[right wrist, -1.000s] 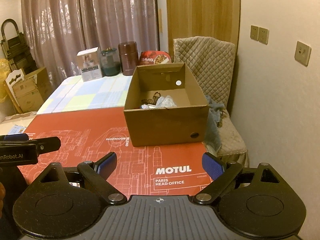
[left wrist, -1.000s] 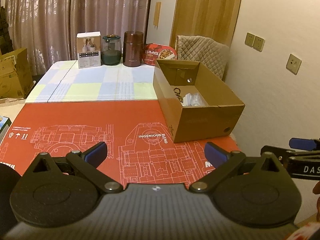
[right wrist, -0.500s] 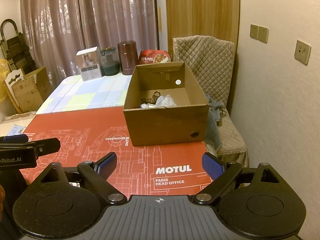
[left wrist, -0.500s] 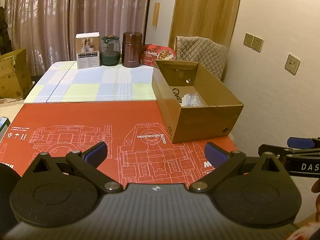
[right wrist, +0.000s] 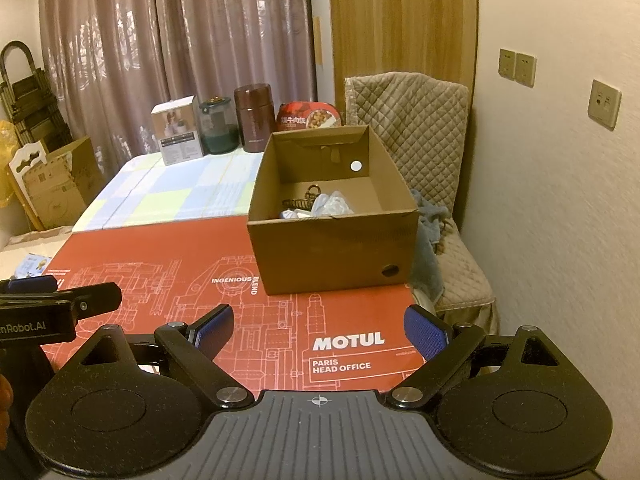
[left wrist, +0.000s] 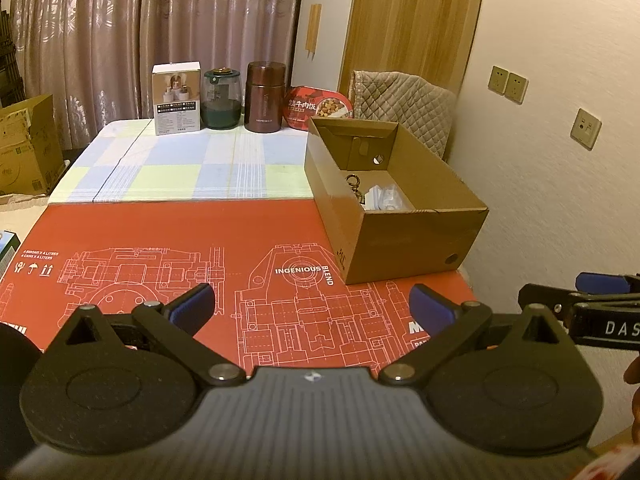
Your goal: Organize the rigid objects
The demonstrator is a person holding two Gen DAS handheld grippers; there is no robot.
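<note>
Since nothing has shifted over the last second, I log both hands idle. Left gripper [left wrist: 311,306] and right gripper [right wrist: 318,328] stand spread, both empty. The 4 containers [left wrist: 224,98] wait at the table's far edge; cardboard box [right wrist: 332,246] sits right. Red mat [left wrist: 160,236] offers open room.

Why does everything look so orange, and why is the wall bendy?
Left wrist view: warm, dim room light tints everything orange; the fisheye lens curves the wall and darkens the corners. Right wrist view: same orange tint, the wooden panel bows, and the cardboard box stays fairly sharp.
</note>
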